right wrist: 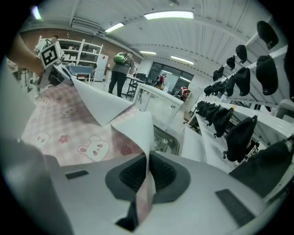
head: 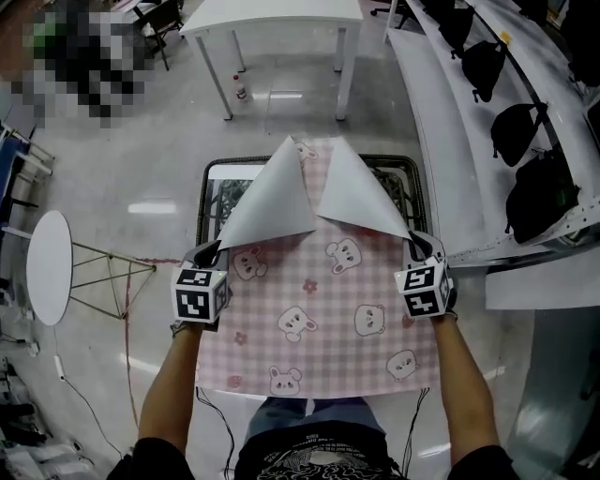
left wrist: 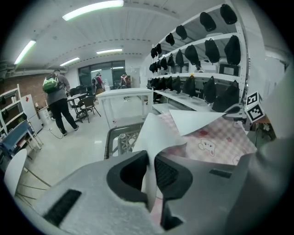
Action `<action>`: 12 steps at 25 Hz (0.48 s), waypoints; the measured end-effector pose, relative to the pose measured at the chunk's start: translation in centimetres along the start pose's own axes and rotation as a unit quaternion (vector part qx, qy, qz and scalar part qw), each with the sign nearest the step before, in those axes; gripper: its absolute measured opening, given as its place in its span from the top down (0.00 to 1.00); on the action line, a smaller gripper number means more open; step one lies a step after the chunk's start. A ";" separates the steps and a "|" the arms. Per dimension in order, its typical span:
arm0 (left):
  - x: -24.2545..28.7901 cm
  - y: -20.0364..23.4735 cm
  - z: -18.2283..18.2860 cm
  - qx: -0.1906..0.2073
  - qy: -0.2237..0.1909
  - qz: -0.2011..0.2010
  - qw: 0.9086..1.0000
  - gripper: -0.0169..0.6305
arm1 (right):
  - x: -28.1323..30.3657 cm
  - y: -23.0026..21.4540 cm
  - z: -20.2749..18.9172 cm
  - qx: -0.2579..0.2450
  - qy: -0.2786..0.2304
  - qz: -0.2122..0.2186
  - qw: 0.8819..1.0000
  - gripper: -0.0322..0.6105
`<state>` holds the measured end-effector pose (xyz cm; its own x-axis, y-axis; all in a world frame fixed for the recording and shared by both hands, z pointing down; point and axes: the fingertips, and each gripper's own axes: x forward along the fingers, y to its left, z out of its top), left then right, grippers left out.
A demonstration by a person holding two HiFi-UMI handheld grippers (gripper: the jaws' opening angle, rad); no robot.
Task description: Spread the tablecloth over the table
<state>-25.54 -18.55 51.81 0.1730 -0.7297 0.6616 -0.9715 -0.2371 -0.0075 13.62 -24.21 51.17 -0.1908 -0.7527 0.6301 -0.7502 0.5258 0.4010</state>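
A pink checked tablecloth [head: 319,319] printed with small animals hangs stretched between my two grippers, held above a small table [head: 217,172] with a dark frame. Its two far corners are folded back, showing the white underside [head: 272,202]. My left gripper [head: 208,254] is shut on the cloth's left edge [left wrist: 149,174]. At the right, my right gripper [head: 413,247] is shut on the cloth's right edge [right wrist: 147,179]. The cloth hides most of the table top.
A white table [head: 272,23] stands beyond the small table, with a bottle [head: 242,90] on the floor under it. White shelves with black bags [head: 539,192] run along the right. A round white side table [head: 49,267] is at the left. A person with a green backpack [left wrist: 57,103] stands far off.
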 end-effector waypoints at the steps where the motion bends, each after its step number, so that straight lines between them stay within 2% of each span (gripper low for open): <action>1: 0.2 -0.4 -0.4 0.004 0.002 0.000 1.000 0.94 | 0.2 0.3 -0.1 0.000 0.003 -0.003 1.000 0.93; 7: 2.4 -3.0 -2.3 0.025 0.012 -0.004 1.000 0.86 | 0.7 1.5 -1.4 0.016 0.017 -0.025 0.999 0.91; 12: 3.5 -4.3 -3.3 0.042 0.010 -0.005 0.999 0.79 | 1.5 2.1 -1.9 0.004 0.022 -0.030 0.999 0.87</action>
<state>-21.33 -18.01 56.61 0.1790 -0.7136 0.6773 -0.9525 -0.2981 -0.0625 12.95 -23.44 54.28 -0.1182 -0.7641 0.6342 -0.7643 0.4777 0.4332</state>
